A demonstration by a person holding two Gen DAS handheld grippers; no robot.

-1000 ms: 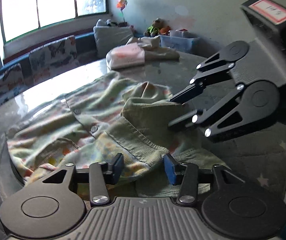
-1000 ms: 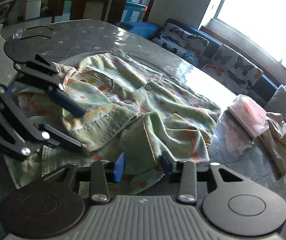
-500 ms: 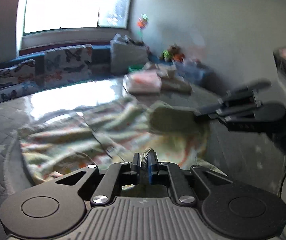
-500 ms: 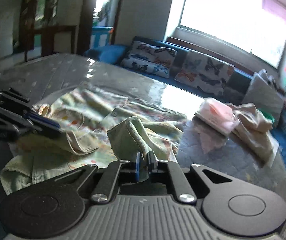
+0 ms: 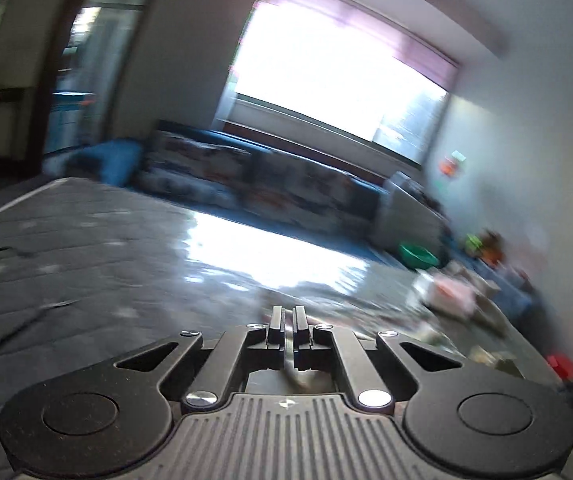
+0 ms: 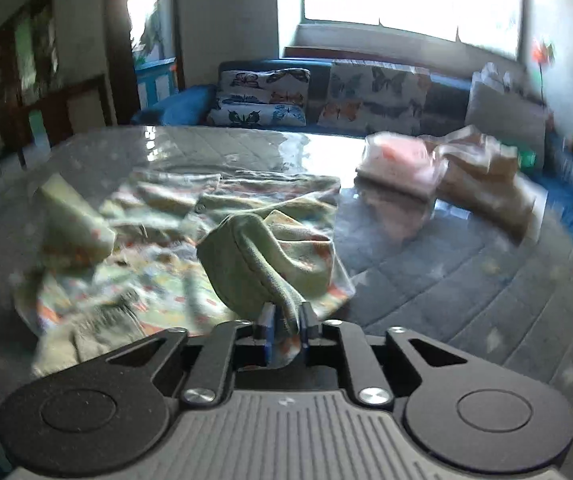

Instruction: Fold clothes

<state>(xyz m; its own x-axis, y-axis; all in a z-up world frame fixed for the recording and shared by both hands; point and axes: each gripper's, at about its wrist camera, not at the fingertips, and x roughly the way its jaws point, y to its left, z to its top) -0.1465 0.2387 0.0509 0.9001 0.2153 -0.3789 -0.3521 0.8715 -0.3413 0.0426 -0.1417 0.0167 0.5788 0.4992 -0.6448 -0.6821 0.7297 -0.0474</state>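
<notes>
A pale green cardigan [image 6: 158, 264] with an orange print lies spread on the grey quilted table [image 6: 466, 280]. My right gripper [image 6: 286, 316] is shut on a bunched green edge of the cardigan [image 6: 254, 256] and holds it lifted above the rest. My left gripper [image 5: 287, 320] is shut on a thin strip of the cardigan's cloth [image 5: 292, 364], which shows between and behind the fingers. The left wrist view is blurred and points across the bare table [image 5: 106, 264], so the rest of the cardigan is out of its sight.
A pink folded pack [image 6: 398, 160] and a beige garment [image 6: 482, 172] lie at the table's far right. A sofa with butterfly cushions [image 6: 326, 92] stands behind the table under the window. A green bowl [image 5: 418, 256] and toys sit at the right.
Both grippers closed on the cardigan's edges and lifted them. The left view swung away to the left, off the cardigan and the right gripper. The right gripper's bunch of cloth rose higher.
</notes>
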